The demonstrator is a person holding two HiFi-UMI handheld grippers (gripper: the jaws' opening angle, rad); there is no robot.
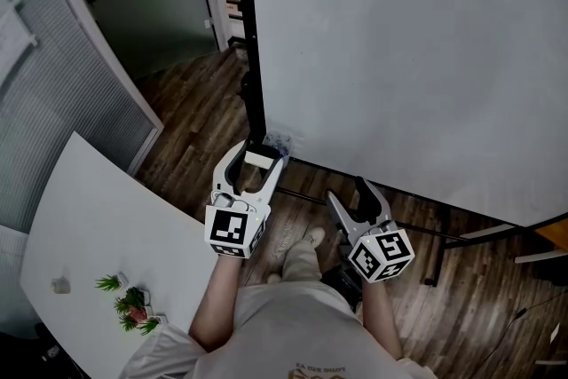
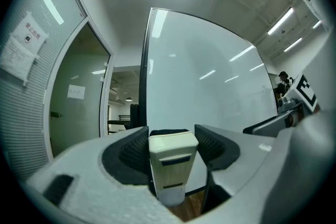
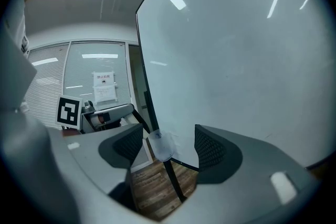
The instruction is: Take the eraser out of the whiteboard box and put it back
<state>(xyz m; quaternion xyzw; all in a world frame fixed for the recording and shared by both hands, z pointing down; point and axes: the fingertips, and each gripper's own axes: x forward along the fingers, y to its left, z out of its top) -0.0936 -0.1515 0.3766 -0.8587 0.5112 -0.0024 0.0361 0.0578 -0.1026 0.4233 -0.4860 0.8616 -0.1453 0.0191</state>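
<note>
left tongs (image 1: 257, 157): part open, pads clamped on the eraser, one pad on each side; pointing level at the whiteboard's lower left corner
eraser (image 2: 170, 165): cream plastic body with a dark felt strip at its far edge; lies crosswise between the tips in the head view; out of the box, in the air just beside it on the person's side
whiteboard box (image 1: 278, 141): small clear plastic holder at the lower left corner of the whiteboard (image 1: 408, 58), by the black frame post; contents not readable
right tongs (image 1: 351, 195): jaws wide apart with nothing between the pads; the box only shows far beyond the gap in the right gripper view; held level, right of the left tongs and well apart from them
floor (image 1: 204, 120): dark wood planks under both tongs
table (image 1: 98, 226): white, lower left in the head view, small green plants (image 1: 129, 304) near its edge
</note>
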